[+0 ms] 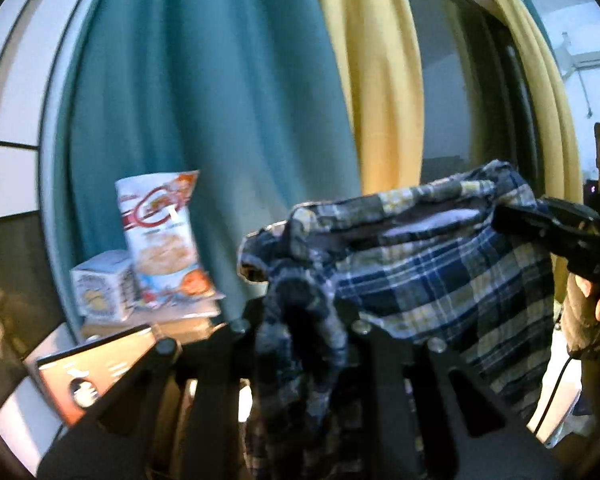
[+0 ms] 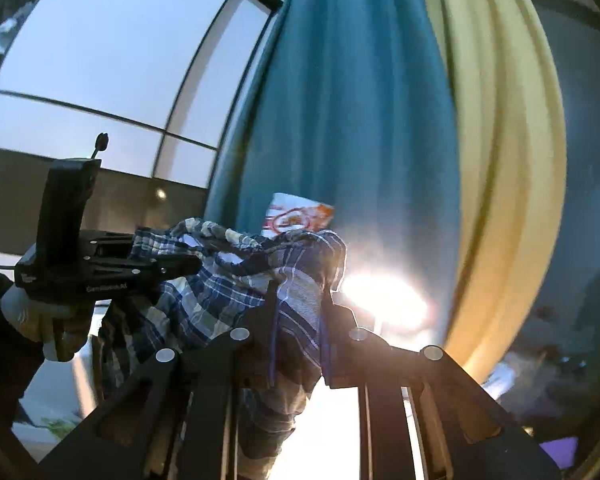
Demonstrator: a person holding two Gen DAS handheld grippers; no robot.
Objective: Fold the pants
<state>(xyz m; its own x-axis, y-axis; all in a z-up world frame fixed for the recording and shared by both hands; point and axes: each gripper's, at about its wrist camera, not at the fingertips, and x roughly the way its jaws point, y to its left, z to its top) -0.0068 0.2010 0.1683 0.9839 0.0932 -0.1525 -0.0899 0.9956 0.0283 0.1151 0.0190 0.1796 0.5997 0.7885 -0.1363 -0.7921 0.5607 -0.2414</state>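
Across the lower middle of both frames, plaid pants (image 1: 440, 272) stretched in the air, left gripper (image 1: 300, 304) and right gripper (image 2: 298, 300) each clamped on the waistband, teal curtain (image 1: 204, 100) behind.

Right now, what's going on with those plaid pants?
A person holds the plaid pants up in the air with both tools. The left tool is shut on bunched fabric at one end of the waistband, and the right tool is shut on the other end. The waistband spans between them and the rest hangs down, in front of teal and yellow curtains. No fold is made yet.
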